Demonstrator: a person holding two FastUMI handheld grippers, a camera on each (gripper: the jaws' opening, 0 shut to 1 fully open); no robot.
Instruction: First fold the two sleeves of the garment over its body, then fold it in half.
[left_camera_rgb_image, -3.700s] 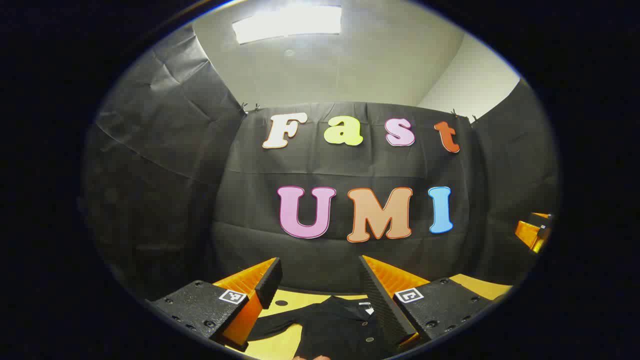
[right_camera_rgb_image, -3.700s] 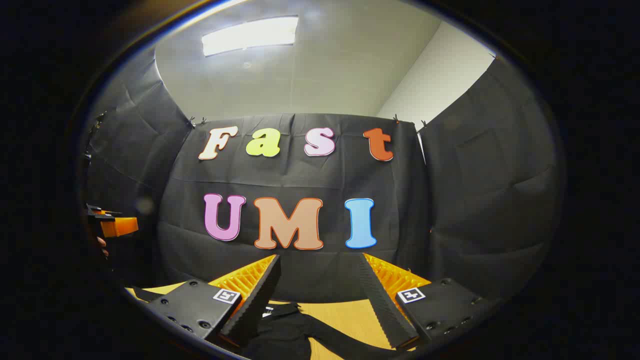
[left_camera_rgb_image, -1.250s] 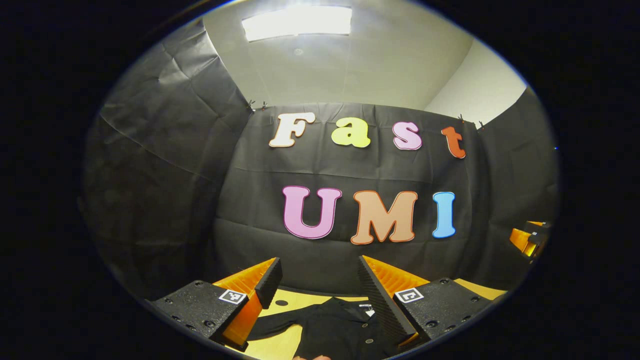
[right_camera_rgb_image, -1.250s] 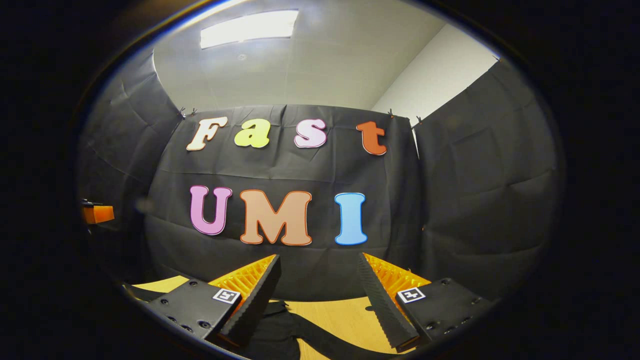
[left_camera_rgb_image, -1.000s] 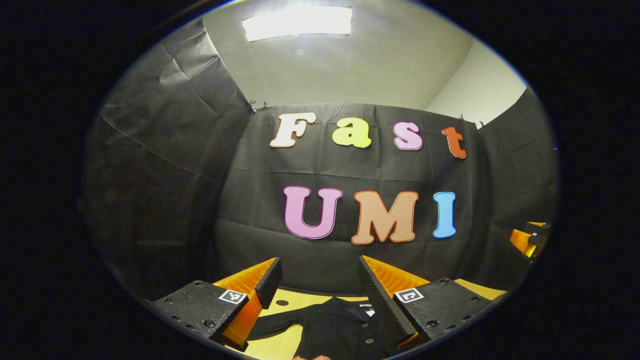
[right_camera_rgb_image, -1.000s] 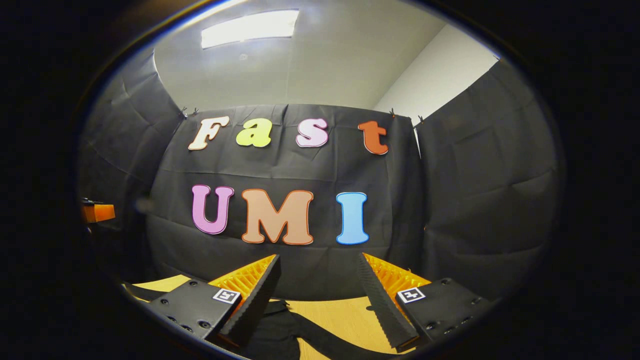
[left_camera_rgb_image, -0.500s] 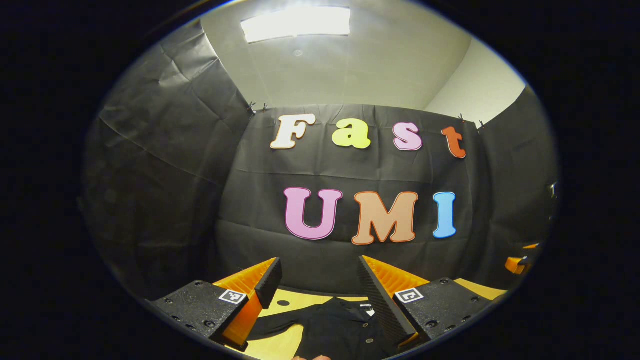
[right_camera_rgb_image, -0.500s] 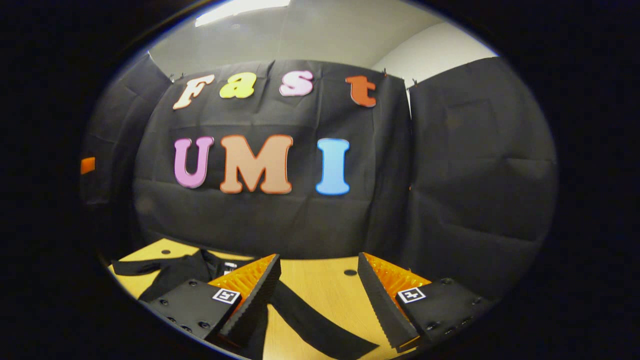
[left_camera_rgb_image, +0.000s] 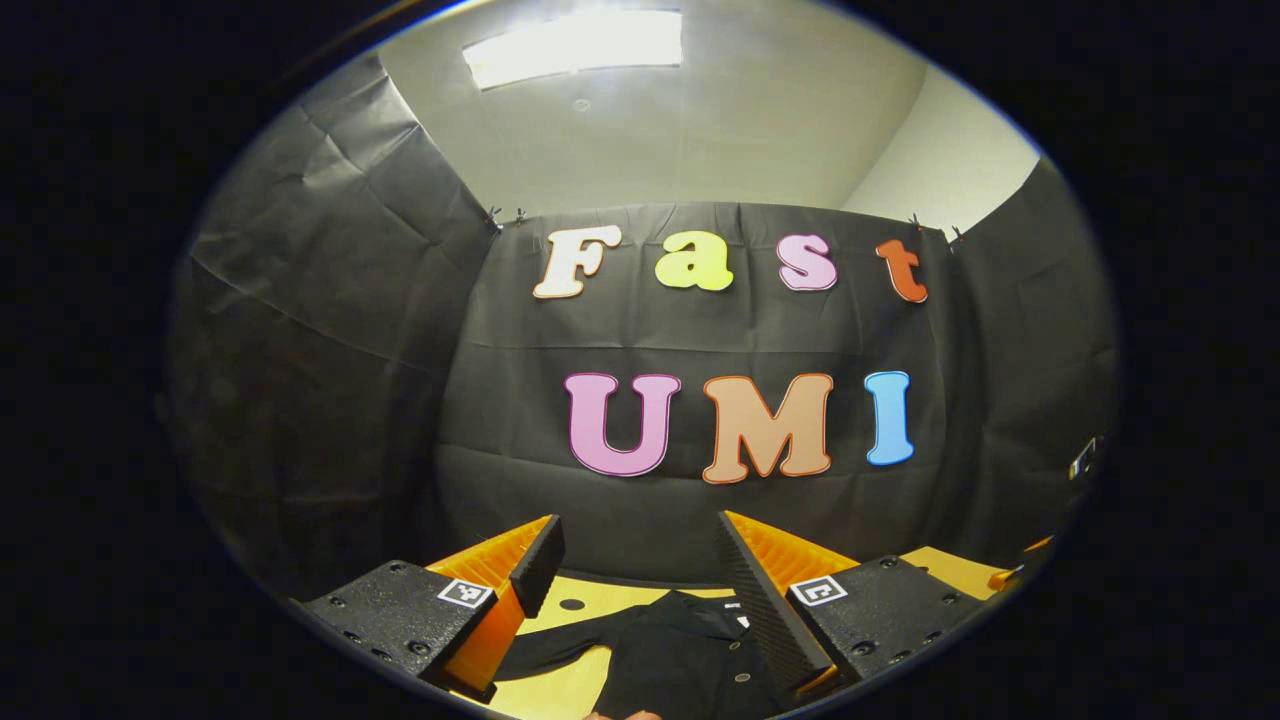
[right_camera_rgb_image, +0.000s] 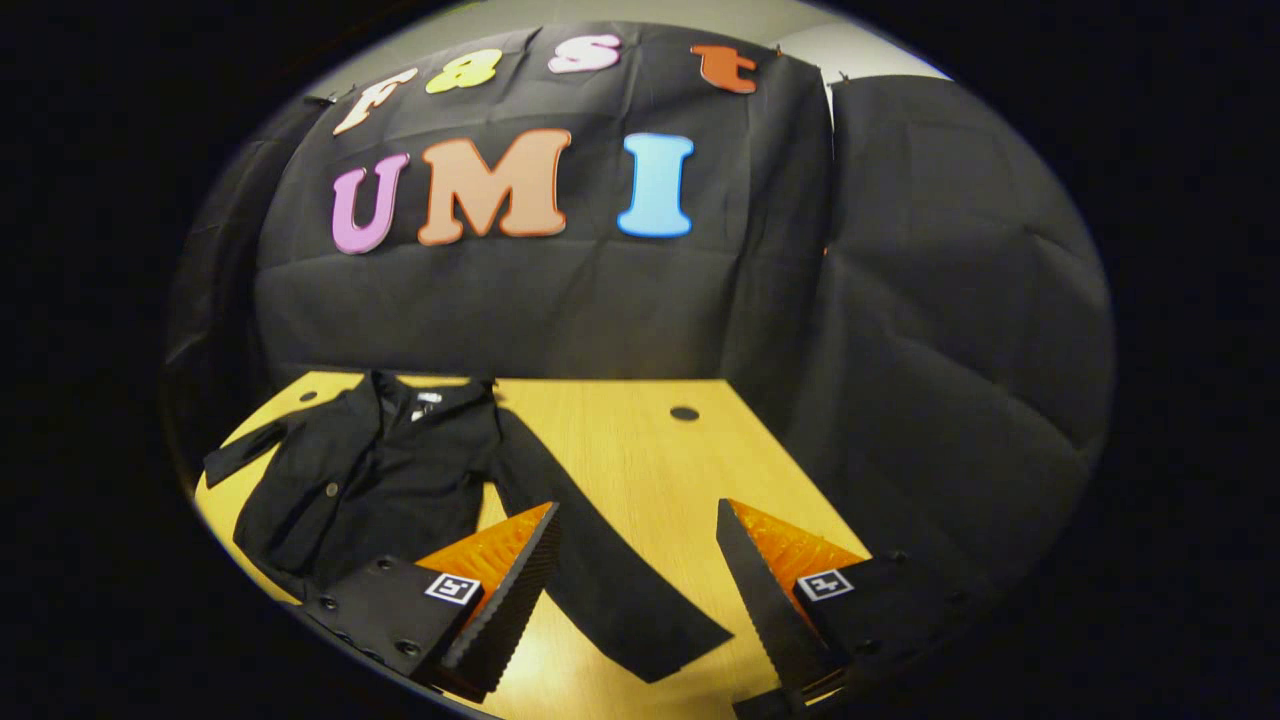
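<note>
A black shirt (right_camera_rgb_image: 380, 480) lies flat on a wooden table (right_camera_rgb_image: 640, 450), sleeves spread. Both the left gripper (left_camera_rgb_image: 640, 570) and the right gripper (right_camera_rgb_image: 640, 570) hover above with fingers apart.

The right tool (right_camera_rgb_image: 638, 570) hangs above the surface (right_camera_rgb_image: 640, 450) with its jaws spread wide and nothing between them. Below the gap lies bare wood, and the bare stretch runs on to the far edge. The shirt (right_camera_rgb_image: 380, 480) lies flat on the left part of the surface, and one long sleeve (right_camera_rgb_image: 600, 570) runs out under the tool's left finger. Black cloth walls (right_camera_rgb_image: 930, 330) close in the far side and the right side. The left tool (left_camera_rgb_image: 638, 565) is also spread, above the shirt's collar (left_camera_rgb_image: 690, 610).
</note>
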